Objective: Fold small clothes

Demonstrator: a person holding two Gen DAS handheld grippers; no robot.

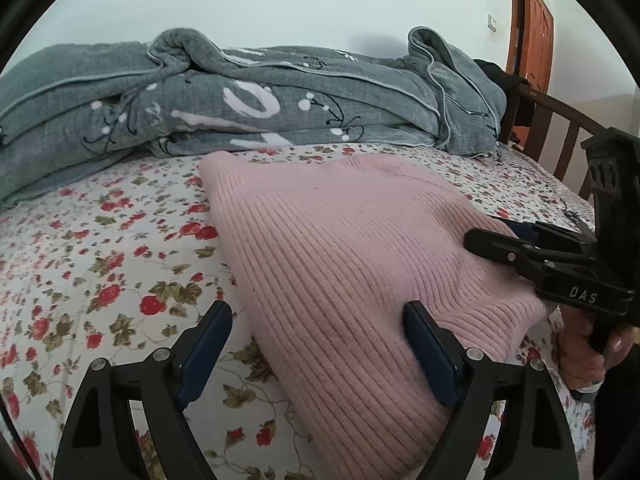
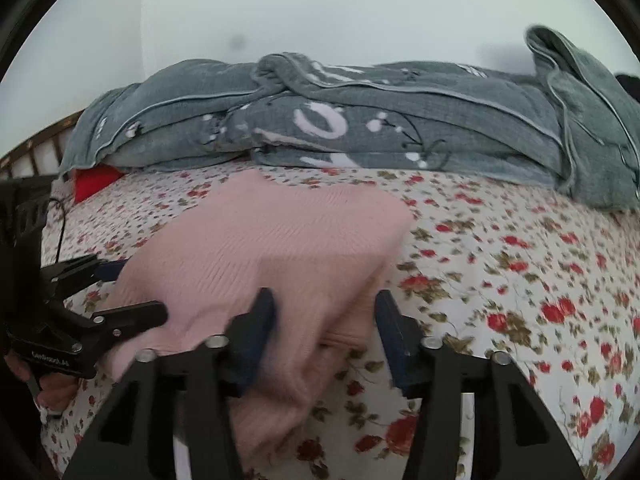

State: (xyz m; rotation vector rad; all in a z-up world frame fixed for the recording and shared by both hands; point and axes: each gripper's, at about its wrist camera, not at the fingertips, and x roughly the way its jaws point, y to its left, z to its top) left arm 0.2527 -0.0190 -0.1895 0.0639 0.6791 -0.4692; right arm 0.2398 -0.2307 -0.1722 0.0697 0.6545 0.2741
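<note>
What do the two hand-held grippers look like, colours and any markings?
Both are matte black plastic frames with triangular cut-outs and silver pivot bolts. The left hand-held gripper and right hand-held gripper carry dark blue pads on their fingers. White lettering reading DAS marks the right one's body; a thin black cable trails by the left one.

A home bedroom: floral bedsheet (image 1: 100, 280), rumpled grey quilt (image 1: 248, 96), wooden door (image 1: 534, 28)
</note>
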